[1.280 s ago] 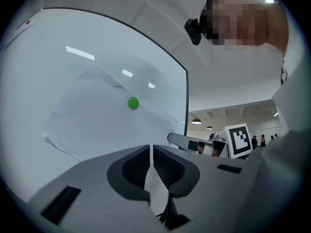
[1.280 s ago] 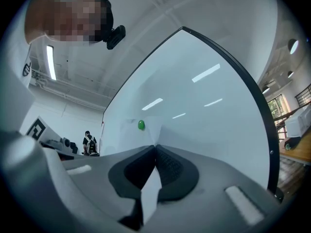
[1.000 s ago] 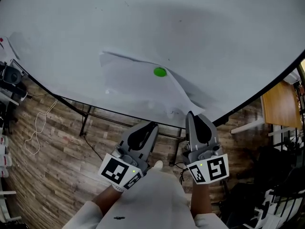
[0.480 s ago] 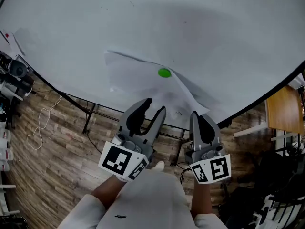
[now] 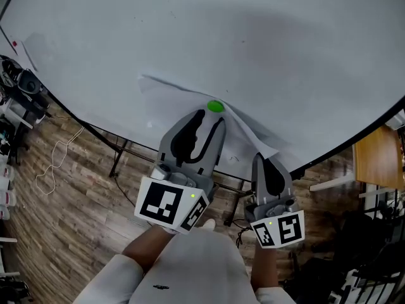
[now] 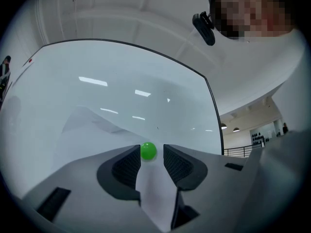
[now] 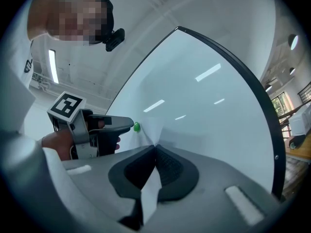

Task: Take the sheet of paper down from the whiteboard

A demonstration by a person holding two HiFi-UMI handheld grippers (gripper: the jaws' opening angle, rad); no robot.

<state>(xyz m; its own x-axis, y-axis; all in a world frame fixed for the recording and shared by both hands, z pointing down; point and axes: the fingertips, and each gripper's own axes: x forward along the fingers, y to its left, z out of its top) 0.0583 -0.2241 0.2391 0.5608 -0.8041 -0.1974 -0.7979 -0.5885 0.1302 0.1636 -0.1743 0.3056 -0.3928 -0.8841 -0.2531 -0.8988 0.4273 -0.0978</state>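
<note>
Green magnet [image 5: 215, 106] sits at the wide, just-opened jaws of my left gripper [image 5: 210, 118]; my right gripper [image 5: 256, 159] pinches the paper [image 5: 168, 105].

Paper [image 5: 166, 101] partly behind left tongs [image 5: 210, 116], whiteboard [image 5: 221, 37] cropped

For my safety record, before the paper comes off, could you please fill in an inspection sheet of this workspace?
Surface: whiteboard, upright.
Job's things: sheet of paper, creased, pinned by one green magnet.
Clutter: dark equipment at the left edge.
Grippers: left gripper open, jaws have just been opening, magnet just beyond its tips; right gripper shut on the paper's lower corner.
Cables: white cable on the floor.
Surroundings: wooden floor, wooden desk at right.
</note>
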